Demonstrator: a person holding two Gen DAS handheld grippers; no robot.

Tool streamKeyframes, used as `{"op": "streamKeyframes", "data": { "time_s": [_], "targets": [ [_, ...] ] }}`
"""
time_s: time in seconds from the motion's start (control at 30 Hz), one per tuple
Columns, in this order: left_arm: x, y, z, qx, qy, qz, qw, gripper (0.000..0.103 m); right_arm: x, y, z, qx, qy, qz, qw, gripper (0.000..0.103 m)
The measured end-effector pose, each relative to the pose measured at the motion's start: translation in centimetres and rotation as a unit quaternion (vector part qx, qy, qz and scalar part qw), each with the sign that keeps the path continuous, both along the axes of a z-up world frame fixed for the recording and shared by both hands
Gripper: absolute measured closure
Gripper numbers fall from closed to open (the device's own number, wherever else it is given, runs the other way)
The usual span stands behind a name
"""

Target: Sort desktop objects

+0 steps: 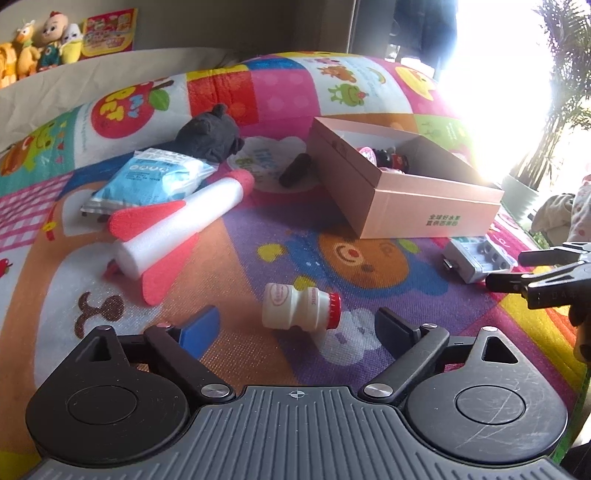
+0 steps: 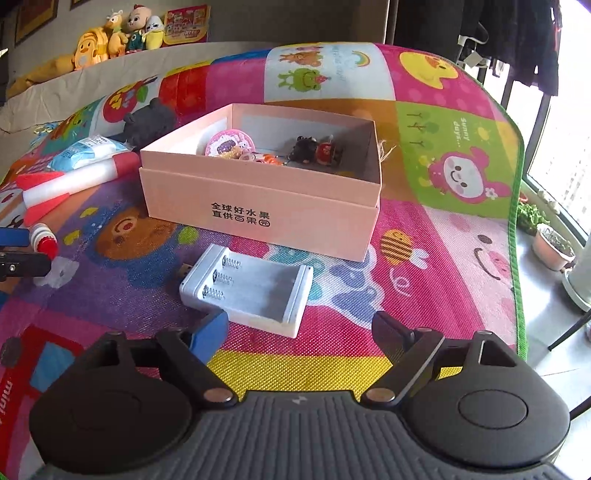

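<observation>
Here both grippers gape empty: the left gripper point(image 1: 295, 325) faces the toppled drink bottle point(image 1: 301, 305), cap toward its right finger, lying crosswise; the right gripper point(image 2: 299, 328) faces the battery holder point(image 2: 247, 291) near the pink box point(image 2: 258, 206).

Left wrist camera sits low and close over the play mat point(image 1: 369, 258), tilted down along its own fingers, a small yogurt bottle point(image 1: 301, 308) lying right ahead. Right wrist camera rides just to its right, angled down the same way, a grey battery holder point(image 2: 255, 291) close in front. Both catch the pink box point(image 1: 406, 188), the foam rocket point(image 2: 70, 184) and the plush toys point(image 2: 122, 31) on the far ledge.
</observation>
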State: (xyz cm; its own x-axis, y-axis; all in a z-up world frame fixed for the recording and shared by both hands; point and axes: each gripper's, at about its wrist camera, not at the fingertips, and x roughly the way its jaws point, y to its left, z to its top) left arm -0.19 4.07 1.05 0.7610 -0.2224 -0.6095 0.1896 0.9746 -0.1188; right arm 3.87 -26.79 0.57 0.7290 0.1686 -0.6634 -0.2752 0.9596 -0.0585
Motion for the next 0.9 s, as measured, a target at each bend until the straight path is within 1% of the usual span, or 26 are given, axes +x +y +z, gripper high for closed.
{"op": "streamKeyframes", "data": {
  "time_s": [0.07, 0.17, 0.23, 0.27, 0.33, 0.4, 0.47, 0.5, 0.53, 0.57, 0.67, 0.73, 0.83, 0.9],
  "targets": [
    [-0.3, -0.2, 0.0, 0.005, -0.005, -0.002, 1.0, 0.009, 0.5, 0.0, 0.1, 0.022, 0.011, 0.001, 1.0, 0.014],
    [-0.7, -0.1, 0.1, 0.006, -0.015, 0.007, 0.9998, 0.009, 0.2, 0.4, 0.3, 0.057, 0.02, 0.009, 0.998, 0.014],
    [-0.6, 0.0, 0.1, 0.004, -0.014, 0.01, 0.9998, 0.009, -0.2, 1.1, 0.3, 0.068, 0.019, 0.003, 0.998, 0.011],
    [-0.6, 0.0, 0.1, 0.004, -0.013, 0.011, 0.9998, 0.009, -0.2, 1.5, 0.3, 0.07, 0.016, -0.004, 0.997, 0.007],
    [-0.7, -0.1, 0.2, 0.006, -0.015, 0.011, 0.9998, 0.009, 0.3, 2.5, 0.2, 0.063, 0.016, -0.02, 0.998, 0.003],
    [-0.8, -0.1, 0.2, 0.008, -0.019, 0.01, 0.9997, 0.009, 1.1, 3.5, -0.1, 0.048, 0.026, -0.03, 0.998, 0.003],
    [-0.9, -0.1, 0.3, 0.008, -0.022, 0.008, 0.9997, 0.008, 1.5, 4.1, -0.3, 0.036, 0.019, -0.037, 0.999, 0.003],
    [-0.9, -0.1, 0.4, 0.008, -0.022, 0.007, 0.9997, 0.008, 1.6, 4.3, -0.3, 0.032, 0.016, -0.039, 0.999, 0.005],
    [-0.9, -0.2, 0.4, 0.01, -0.022, 0.005, 0.9997, 0.008, 1.6, 4.3, -0.2, 0.029, 0.013, -0.04, 0.999, 0.016],
    [-0.8, -0.3, 0.4, 0.013, -0.021, 0.002, 0.9997, 0.008, 1.5, 4.2, -0.1, 0.026, 0.007, -0.037, 0.999, 0.022],
    [-0.4, -1.1, 0.5, 0.038, -0.02, -0.006, 0.9991, 0.009, 0.5, 3.6, 0.7, 0.026, -0.004, -0.029, 0.999, 0.023],
    [-0.2, -1.7, 0.5, 0.057, -0.021, -0.004, 0.9982, 0.015, -0.6, 3.1, 1.5, 0.02, -0.015, -0.017, 1.0, 0.023],
    [0.0, -2.4, 0.7, 0.075, -0.023, -0.002, 0.9969, 0.02, -2.5, 2.2, 3.0, 0.02, -0.031, -0.002, 0.999, 0.023],
    [0.0, -2.9, 0.8, 0.094, -0.026, -0.002, 0.9952, 0.021, -4.0, 1.5, 4.3, 0.022, -0.049, 0.002, 0.999, 0.023]
  ]
}}
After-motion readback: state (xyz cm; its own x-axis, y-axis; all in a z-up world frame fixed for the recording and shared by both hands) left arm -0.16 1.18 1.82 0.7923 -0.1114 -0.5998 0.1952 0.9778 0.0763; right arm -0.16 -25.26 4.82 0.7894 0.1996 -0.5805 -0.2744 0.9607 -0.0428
